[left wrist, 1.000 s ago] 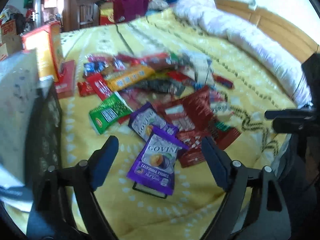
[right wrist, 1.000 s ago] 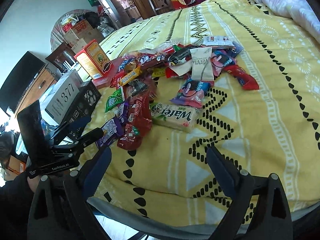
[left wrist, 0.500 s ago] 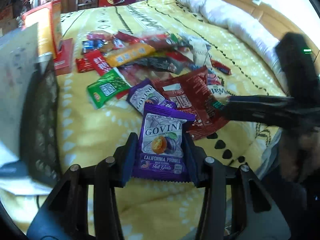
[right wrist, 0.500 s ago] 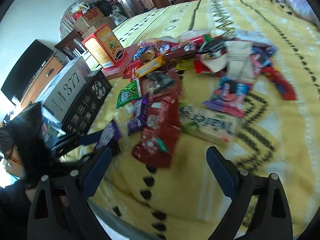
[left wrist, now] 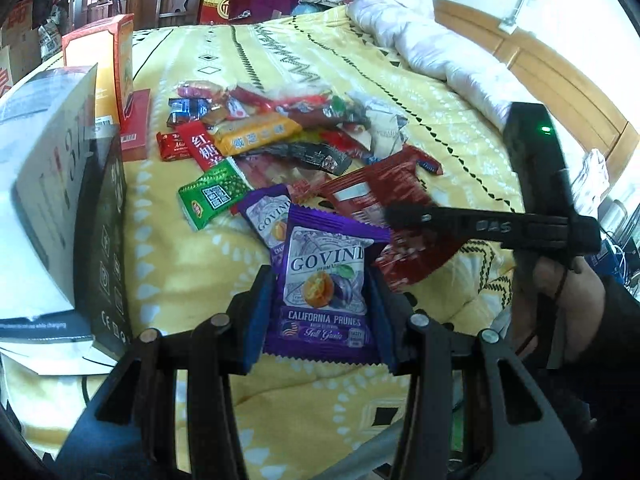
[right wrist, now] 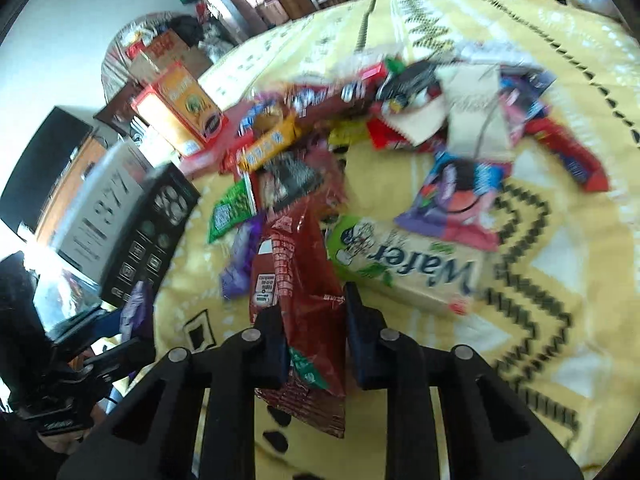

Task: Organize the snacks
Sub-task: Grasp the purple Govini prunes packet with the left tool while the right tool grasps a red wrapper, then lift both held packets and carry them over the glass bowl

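On the yellow bedspread (left wrist: 192,272) lies a pile of snack packets (left wrist: 280,136). My left gripper (left wrist: 320,308) is shut on a purple prune packet (left wrist: 324,276), pinched by its two sides and facing up. A second purple prune packet (left wrist: 264,216) lies just behind it. My right gripper (right wrist: 316,320) is shut on a dark red snack packet (right wrist: 288,256), which crumples between the pads. In the left wrist view the right gripper (left wrist: 404,216) reaches in from the right onto that red packet (left wrist: 384,188). In the right wrist view the left gripper (right wrist: 134,320) shows at lower left with the purple packet.
A white-and-black carton (left wrist: 60,208) and an orange box (left wrist: 100,64) stand at the pile's left. A green-and-cream wafer pack (right wrist: 404,264) lies right of the red packet. A green packet (left wrist: 212,196) lies nearby. A white duvet (left wrist: 432,52) is bunched along the wooden headboard. A hand (left wrist: 560,292) holds the right gripper.
My left gripper closed on the prune packet and raised it slightly. My right gripper came down to the red packet and closed on it.
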A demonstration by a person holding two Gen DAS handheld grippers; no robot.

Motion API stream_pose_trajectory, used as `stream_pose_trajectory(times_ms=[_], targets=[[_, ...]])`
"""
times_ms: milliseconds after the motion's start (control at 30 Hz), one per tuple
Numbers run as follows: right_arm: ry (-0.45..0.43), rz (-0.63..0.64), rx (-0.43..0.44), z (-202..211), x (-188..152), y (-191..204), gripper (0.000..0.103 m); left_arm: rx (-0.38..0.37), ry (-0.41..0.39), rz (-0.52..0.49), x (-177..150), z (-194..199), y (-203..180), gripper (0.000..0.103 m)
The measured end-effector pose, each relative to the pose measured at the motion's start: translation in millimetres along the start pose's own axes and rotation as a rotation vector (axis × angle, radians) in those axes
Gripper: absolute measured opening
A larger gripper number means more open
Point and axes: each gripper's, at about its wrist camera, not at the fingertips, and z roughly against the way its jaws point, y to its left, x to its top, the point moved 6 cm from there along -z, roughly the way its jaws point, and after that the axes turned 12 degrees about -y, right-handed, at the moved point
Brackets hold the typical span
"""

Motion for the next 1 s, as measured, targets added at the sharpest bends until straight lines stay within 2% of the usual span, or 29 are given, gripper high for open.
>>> stream_pose_trajectory(times_ms=[100,167,233,267,333,367,400,433,533,600,633,800,1000], targets=[[-0.028,-0.020,0.010,19,8,-3,0.026,0.002,-0.010,0.004,3,4,0,0.046],[0.019,-0.030,0.054,22,7,-4,0.026,0.004,-0.013,0.015,3,7,1,0.046],[0.040,-0.005,0.056,22,2,-6,0.027,0.011,-0.015,0.019,3,8,2,0.046],[0.083,0.003,0.067,17,-4,-7,0.029,0.012,-0.015,0.020,3,9,2,0.046],[0.130,0.036,0.015,11,-13,-9,0.034,0.012,-0.015,0.017,4,10,2,0.046],[0.134,0.055,-0.019,12,-14,-10,0.041,0.013,-0.016,0.015,4,11,1,0.046],[0.126,0.057,-0.032,14,-14,-10,0.055,0.012,-0.017,0.018,5,12,1,0.046],[0.117,0.050,-0.044,17,-13,-9,0.062,0.011,-0.017,0.020,5,13,1,0.046],[0.093,0.071,-0.087,23,-9,3,0.067,0.008,-0.015,0.022,5,13,2,0.047],[0.109,0.118,-0.130,19,-13,10,0.085,0.005,-0.011,0.028,5,14,2,0.047],[0.123,0.143,-0.165,16,-16,11,0.088,0.005,-0.013,0.026,4,16,1,0.047],[0.174,0.160,-0.228,2,-32,12,0.088,0.012,-0.012,0.039,2,17,4,0.047],[0.194,0.253,-0.279,-9,-42,13,0.086,0.012,-0.008,0.046,1,14,5,0.047]])
